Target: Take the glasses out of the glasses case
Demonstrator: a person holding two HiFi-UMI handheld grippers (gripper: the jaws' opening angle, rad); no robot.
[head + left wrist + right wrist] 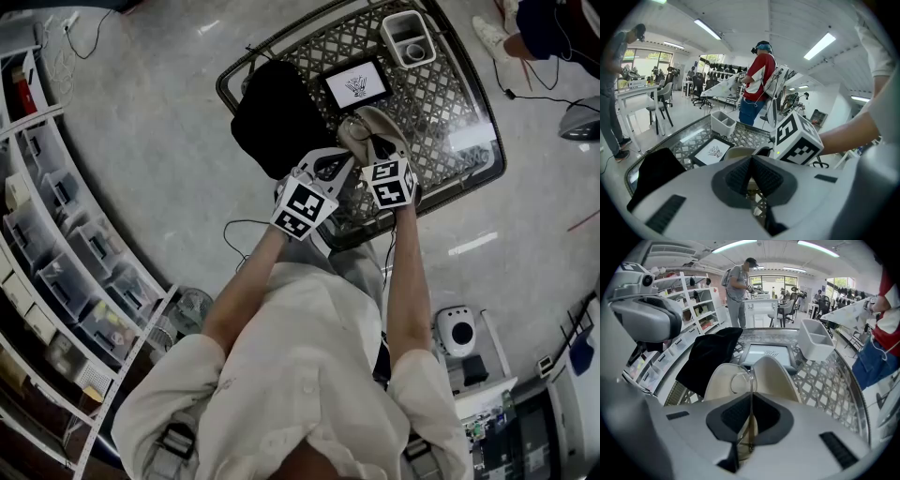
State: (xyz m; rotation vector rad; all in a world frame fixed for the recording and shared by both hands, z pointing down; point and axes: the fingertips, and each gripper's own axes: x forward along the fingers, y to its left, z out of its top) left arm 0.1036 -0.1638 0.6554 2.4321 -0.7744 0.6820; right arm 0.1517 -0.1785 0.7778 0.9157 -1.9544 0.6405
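The beige glasses case lies open on the glass lattice table, its two halves spread apart. My right gripper is shut on the clear-framed glasses. One lens stands out beyond the pads, above the case's left half. In the head view the right gripper hangs over the case. My left gripper sits at the case's near left rim. Its pads meet in the left gripper view, and a thin beige edge shows between them. The case lies just beyond.
A black cloth lies left of the case. A framed card and a white two-part box sit behind it. Shelves with bins line the left wall. A person stands past the table.
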